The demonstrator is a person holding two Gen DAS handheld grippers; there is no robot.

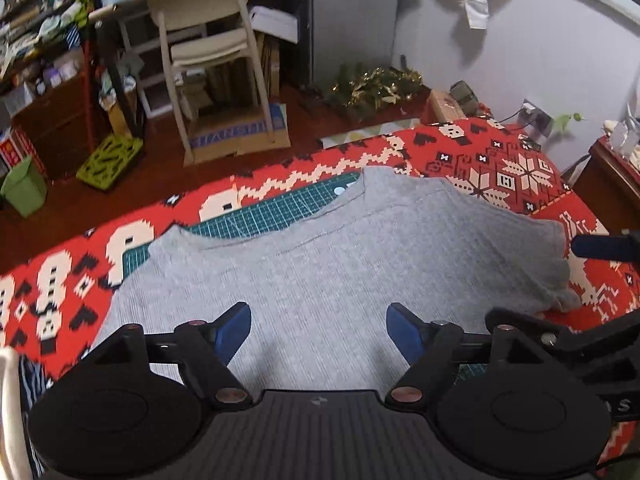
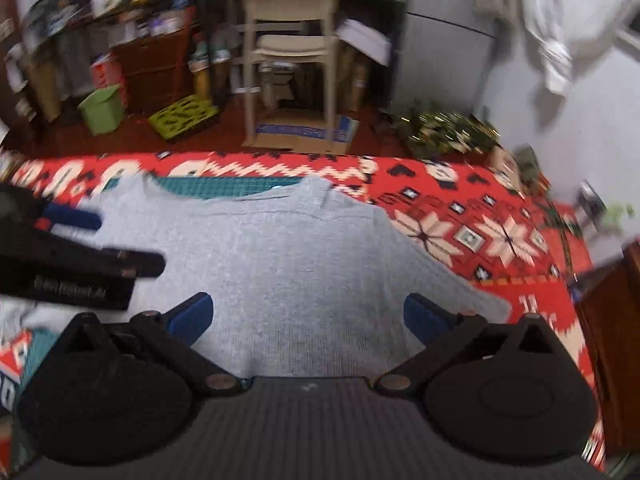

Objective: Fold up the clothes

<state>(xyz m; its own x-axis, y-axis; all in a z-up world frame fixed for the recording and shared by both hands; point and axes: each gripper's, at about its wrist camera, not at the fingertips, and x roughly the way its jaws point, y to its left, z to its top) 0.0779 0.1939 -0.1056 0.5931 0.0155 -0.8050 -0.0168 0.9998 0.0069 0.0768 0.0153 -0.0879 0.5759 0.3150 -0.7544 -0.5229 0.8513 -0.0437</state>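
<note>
Both grippers are wide open right now, nothing between the jaws on either one. The left gripper (image 1: 319, 330) has its blue pads (image 1: 232, 330) spread far apart, pointing forward and angled down a bit. Same story with the right gripper (image 2: 308, 316): blue pads (image 2: 192, 316) splayed wide, tilted down. In the right wrist view the left gripper (image 2: 72, 220) shows at the left edge, a bit blurry. In the left wrist view one blue tip of the right gripper (image 1: 600, 246) pokes in at the right edge.

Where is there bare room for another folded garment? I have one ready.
The red patterned cloth right of the grey shirt is bare. A thin strip of green cutting mat shows beyond the collar. The middle is covered.
</note>
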